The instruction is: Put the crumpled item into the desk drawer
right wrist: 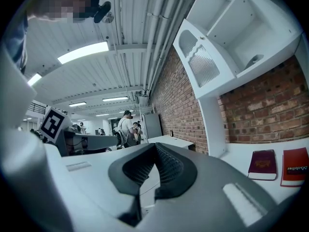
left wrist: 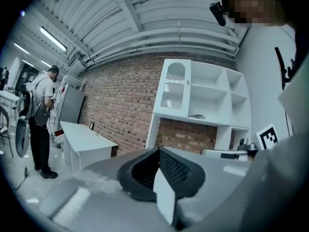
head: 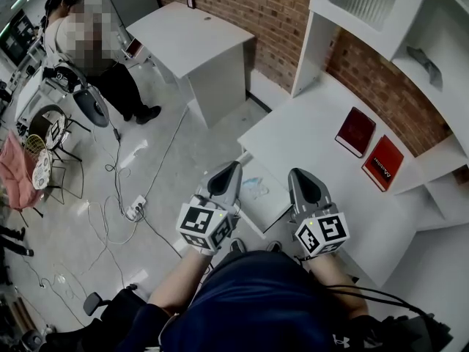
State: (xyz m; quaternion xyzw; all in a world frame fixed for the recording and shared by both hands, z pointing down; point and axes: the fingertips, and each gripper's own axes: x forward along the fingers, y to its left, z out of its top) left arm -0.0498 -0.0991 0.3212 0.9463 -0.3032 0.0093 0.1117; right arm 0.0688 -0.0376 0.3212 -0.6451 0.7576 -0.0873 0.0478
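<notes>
Head view: left hand-held gripper (head: 226,173) and right hand-held gripper (head: 302,179), both clenched empty, might bump the near open drawer (head: 272,208).

**White, Red and Grey**

The desk (head: 308,134) is white, and so are the shelves (head: 410,20). The wall (head: 249,6) is red-brown brick with pale lines between the bricks. There are two books: a dark red book (head: 355,131) and a brighter red book (head: 382,163) with white letters. The left gripper (head: 233,169) and right gripper (head: 294,174) are grey with black pads (left wrist: 142,170) and black-and-white square marks. The floor (head: 183,145) is pale grey. The crumpled item (head: 256,190) is white with a little blue.
</notes>
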